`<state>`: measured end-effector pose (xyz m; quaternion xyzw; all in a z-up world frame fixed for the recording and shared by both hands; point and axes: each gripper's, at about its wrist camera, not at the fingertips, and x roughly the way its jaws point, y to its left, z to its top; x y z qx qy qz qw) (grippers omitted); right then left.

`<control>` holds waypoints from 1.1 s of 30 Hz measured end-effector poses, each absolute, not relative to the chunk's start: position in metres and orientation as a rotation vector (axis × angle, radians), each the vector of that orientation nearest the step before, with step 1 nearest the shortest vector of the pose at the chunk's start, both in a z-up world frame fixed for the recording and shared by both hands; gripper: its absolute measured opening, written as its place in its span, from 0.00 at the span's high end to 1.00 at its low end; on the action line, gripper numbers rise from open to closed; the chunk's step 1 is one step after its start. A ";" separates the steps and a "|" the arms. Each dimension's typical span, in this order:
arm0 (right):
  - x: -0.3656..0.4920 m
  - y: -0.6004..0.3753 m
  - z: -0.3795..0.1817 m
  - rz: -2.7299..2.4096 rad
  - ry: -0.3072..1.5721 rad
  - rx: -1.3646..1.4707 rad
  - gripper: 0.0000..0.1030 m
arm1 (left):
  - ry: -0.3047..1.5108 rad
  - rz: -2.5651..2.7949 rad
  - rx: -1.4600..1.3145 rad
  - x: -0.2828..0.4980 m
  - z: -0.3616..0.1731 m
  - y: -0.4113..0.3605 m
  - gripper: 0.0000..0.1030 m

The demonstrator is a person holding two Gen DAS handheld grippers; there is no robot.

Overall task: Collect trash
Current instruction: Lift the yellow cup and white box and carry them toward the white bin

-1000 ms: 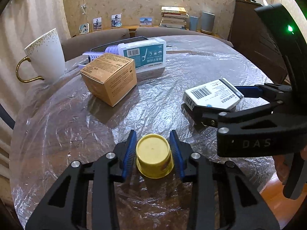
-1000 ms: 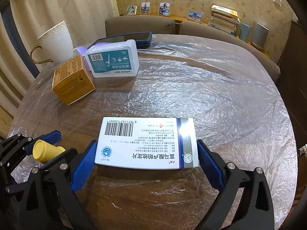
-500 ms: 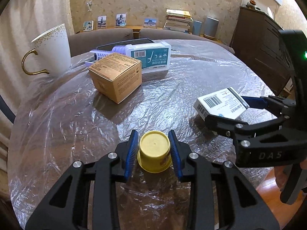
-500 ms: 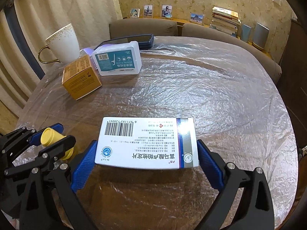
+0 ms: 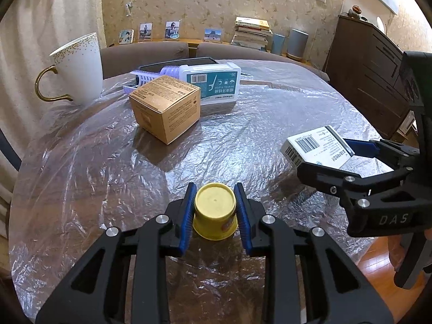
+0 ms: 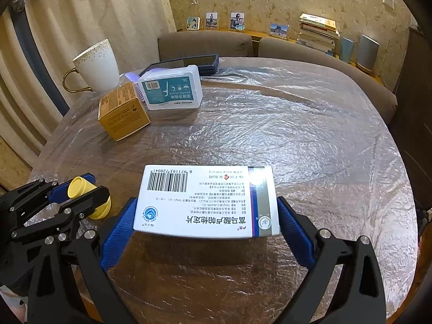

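The mug (image 5: 78, 67) shows no contents from here. Right of it, near the table (image 5: 270, 124) edge, the left gripper (image 5: 215, 210) pinches a yellow cup (image 5: 215, 212) upside down. The right gripper (image 6: 206, 216) clamps a white box (image 6: 206, 202). A tablet (image 6: 181, 63) lies half hidden behind the floss case (image 6: 171, 90).

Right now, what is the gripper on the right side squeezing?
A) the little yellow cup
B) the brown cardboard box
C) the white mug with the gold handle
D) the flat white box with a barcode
D: the right gripper has its blue pads pressed on both ends of the flat white box with a barcode, while the left gripper holds the little yellow cup.
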<state>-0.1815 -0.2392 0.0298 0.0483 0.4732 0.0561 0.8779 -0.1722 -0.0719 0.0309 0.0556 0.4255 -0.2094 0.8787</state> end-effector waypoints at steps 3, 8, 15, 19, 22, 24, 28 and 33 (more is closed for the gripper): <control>-0.184 -0.239 0.030 0.121 0.986 0.100 0.07 | 0.884 -0.435 0.112 -0.174 0.033 -0.072 0.70; -0.191 -0.240 0.032 0.131 0.980 0.094 0.07 | 0.878 -0.415 0.100 -0.177 0.036 -0.067 0.70; -0.206 -0.244 0.036 0.151 0.980 0.108 0.07 | 0.878 -0.419 0.085 -0.187 0.042 -0.062 0.70; -0.218 -0.247 0.040 0.165 0.978 0.118 0.07 | 0.870 -0.425 0.082 -0.196 0.047 -0.062 0.70; -0.226 -0.248 0.044 0.178 0.976 0.128 0.07 | 0.870 -0.433 0.073 -0.203 0.050 -0.062 0.70; -0.232 -0.249 0.046 0.184 0.974 0.131 0.07 | 0.870 -0.437 0.072 -0.208 0.052 -0.063 0.70; -0.245 -0.250 0.049 0.197 0.970 0.136 0.07 | 0.863 -0.441 0.070 -0.219 0.057 -0.063 0.70; -0.262 -0.249 0.052 0.211 0.969 0.141 0.07 | 0.859 -0.444 0.075 -0.236 0.059 -0.065 0.70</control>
